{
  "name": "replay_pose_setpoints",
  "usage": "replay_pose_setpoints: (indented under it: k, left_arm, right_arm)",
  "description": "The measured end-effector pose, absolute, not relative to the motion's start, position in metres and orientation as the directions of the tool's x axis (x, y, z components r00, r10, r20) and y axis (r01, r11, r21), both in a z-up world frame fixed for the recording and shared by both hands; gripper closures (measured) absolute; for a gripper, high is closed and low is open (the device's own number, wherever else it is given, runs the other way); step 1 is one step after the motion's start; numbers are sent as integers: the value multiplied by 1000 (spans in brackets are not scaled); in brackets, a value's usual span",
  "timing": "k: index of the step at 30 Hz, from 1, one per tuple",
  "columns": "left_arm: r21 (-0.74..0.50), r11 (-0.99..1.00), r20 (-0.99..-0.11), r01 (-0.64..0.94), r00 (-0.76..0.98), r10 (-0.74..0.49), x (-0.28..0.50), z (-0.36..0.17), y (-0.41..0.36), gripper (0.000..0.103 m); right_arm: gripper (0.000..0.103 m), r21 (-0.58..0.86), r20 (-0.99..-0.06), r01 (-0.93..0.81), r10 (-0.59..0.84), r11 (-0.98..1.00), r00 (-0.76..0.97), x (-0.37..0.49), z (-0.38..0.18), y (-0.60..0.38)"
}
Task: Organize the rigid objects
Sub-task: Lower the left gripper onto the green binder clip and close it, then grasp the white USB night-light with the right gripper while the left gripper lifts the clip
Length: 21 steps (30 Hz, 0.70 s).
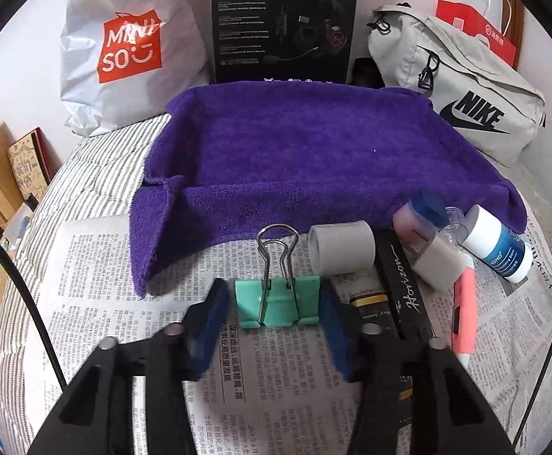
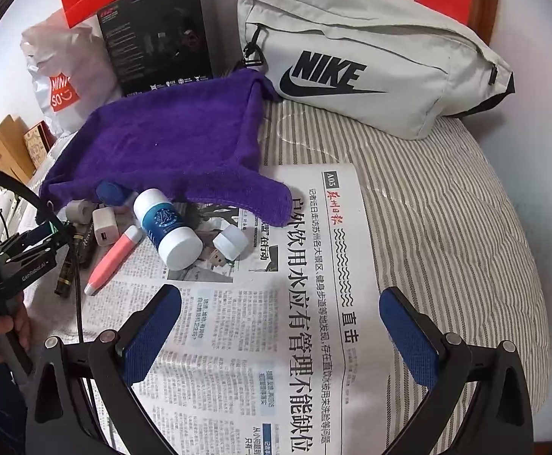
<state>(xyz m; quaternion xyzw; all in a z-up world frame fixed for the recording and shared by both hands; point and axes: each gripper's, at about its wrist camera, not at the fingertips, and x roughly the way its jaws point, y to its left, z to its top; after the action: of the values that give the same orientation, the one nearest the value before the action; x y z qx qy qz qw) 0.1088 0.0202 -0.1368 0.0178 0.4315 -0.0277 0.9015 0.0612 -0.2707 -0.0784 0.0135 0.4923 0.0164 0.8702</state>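
The left gripper [image 1: 276, 314] straddles the green binder clip [image 1: 279, 303] on the newspaper [image 1: 97, 314] — pads at its sides, not visibly clamped, so I judge it open. The right gripper [image 2: 279, 326] hangs spread and empty. Sorting looks barely begun: the purple towel [image 1: 294, 151] just beyond carries nothing, while the grey cap [image 1: 342, 246], white bottle [image 2: 168, 225] and pink pen [image 2: 114, 259] sit bunched at its edge — right of the clip
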Motion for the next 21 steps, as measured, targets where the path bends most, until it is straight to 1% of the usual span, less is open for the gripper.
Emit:
replay_pose_setpoints:
  k: [2, 8, 11, 13, 15, 16, 21]
  left_arm:
    - [5, 998, -778, 67, 627, -39, 108, -137, 22, 64]
    - [33, 997, -778, 77, 628, -23, 98, -136, 19, 64]
    - [25, 997, -779, 78, 626, -30, 97, -136, 20, 64]
    - [17, 997, -780, 79, 625, -36, 98, -135, 22, 64]
    - [18, 997, -780, 79, 625, -36, 98, -135, 21, 64]
    - [16, 997, -780, 79, 625, -37, 98, -135, 21, 64]
    - [8, 997, -781, 79, 623, -43, 98, -134, 22, 64]
  right_arm:
    - [0, 35, -852, -21, 41, 999, 522, 61, -78, -272]
    - [0, 31, -840, -45, 51, 998, 540, 60, -81, -277]
    - [1, 11, -844, -69, 46, 998, 535, 61, -90, -277]
    - [3, 32, -845, -63, 61, 997, 531, 63, -96, -280]
    - [13, 88, -845, -87, 121, 992, 521, 70, -102, -279]
    - [15, 107, -840, -107, 147, 988, 522, 74, -105, -276]
    - [28, 41, -847, -200, 141, 979, 513, 92, -120, -251]
